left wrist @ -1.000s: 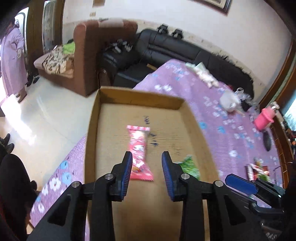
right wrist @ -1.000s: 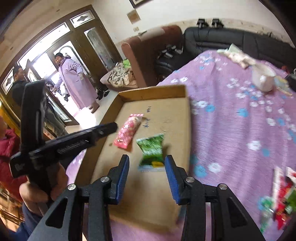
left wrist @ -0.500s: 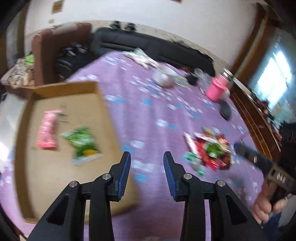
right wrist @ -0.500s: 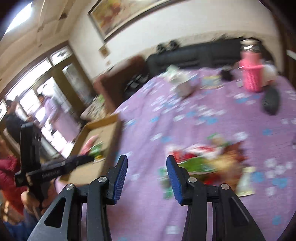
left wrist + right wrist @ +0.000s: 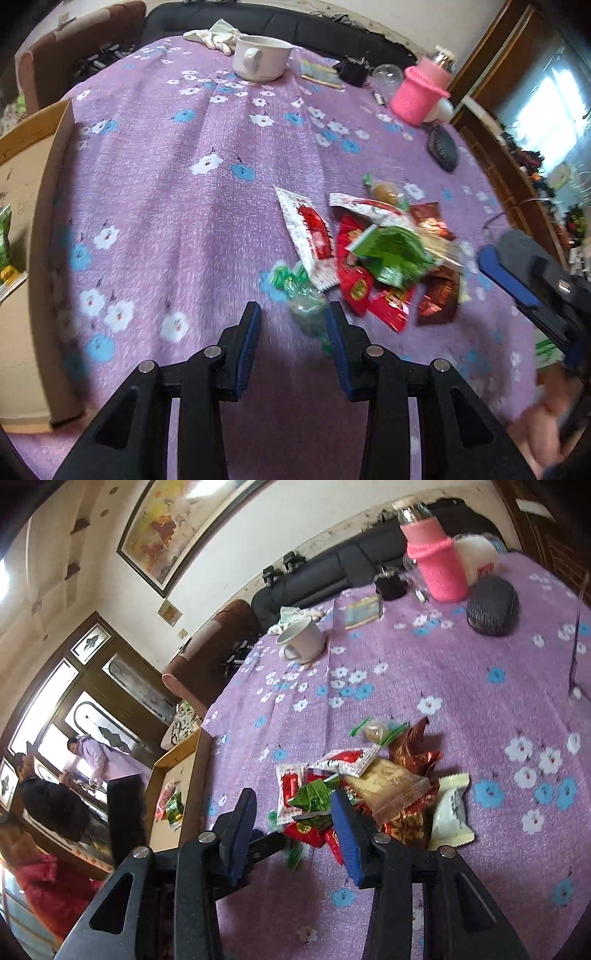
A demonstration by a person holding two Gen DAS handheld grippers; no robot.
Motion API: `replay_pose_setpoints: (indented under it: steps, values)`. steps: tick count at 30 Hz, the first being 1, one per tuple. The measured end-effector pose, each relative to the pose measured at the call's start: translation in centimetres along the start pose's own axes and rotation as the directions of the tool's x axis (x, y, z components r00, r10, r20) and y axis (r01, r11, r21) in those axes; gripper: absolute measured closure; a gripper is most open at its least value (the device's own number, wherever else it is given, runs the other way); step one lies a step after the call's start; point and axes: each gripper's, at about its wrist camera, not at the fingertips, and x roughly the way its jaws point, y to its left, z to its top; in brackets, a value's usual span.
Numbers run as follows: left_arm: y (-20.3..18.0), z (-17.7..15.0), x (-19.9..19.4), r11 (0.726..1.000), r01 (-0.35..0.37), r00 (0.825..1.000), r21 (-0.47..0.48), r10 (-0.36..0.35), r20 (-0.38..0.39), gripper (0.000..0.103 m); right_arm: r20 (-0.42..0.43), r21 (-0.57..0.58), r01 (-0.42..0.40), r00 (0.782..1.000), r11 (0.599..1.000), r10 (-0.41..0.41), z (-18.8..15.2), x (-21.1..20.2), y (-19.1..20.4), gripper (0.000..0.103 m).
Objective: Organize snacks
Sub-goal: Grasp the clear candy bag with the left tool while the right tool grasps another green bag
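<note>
A pile of snack packets lies on the purple flowered tablecloth; it also shows in the right wrist view. My left gripper is open and empty, just short of a small green wrapped candy at the pile's near edge. My right gripper is open and empty, its jaws around the near side of the pile by a green packet. The cardboard tray sits at the left with a green packet in it; it also shows in the right wrist view.
A white mug, a pink bottle, a dark oval case and a cloth stand at the table's far side. A black sofa is behind. People stand at the left.
Both grippers have swung from over the cardboard tray to the right, to the snack pile on the tablecloth. Both stay open and empty.
</note>
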Motion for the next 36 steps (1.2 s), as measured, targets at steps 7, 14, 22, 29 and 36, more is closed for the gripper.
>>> replay_pose_setpoints:
  steps: [7, 14, 22, 29, 36]
  values:
    - [-0.3, 0.2, 0.3, 0.993, -0.102, 0.992, 0.057, 0.097, 0.084, 0.083, 0.028, -0.039, 0.054, 0.998, 0.998, -0.053, -0.4, 0.5, 0.4, 0.059]
    - [1.2, -0.2, -0.4, 0.992, -0.103, 0.991, 0.076, 0.097, 0.089, 0.083, -0.050, -0.149, 0.106, 0.992, 0.983, -0.114, -0.7, 4.9, 1.0, 0.059]
    - [3.4, -0.4, -1.2, 0.995, -0.078, 0.993, 0.058, 0.073, 0.090, 0.083, -0.099, -0.315, 0.060, 0.990, 0.947, -0.096, -2.6, 4.2, 3.5, 0.059]
    - [3.6, -0.5, -1.2, 0.997, -0.064, 0.991, 0.050, 0.057, 0.122, 0.083, -0.134, -0.372, 0.067, 0.983, 0.926, -0.125, -3.3, 5.1, 3.7, 0.059]
    - [4.1, -0.5, -1.3, 0.998, -0.042, 0.990, 0.036, 0.036, 0.139, 0.083, -0.222, -0.491, 0.069, 0.954, 0.868, -0.202, -5.3, 6.1, 5.2, 0.059]
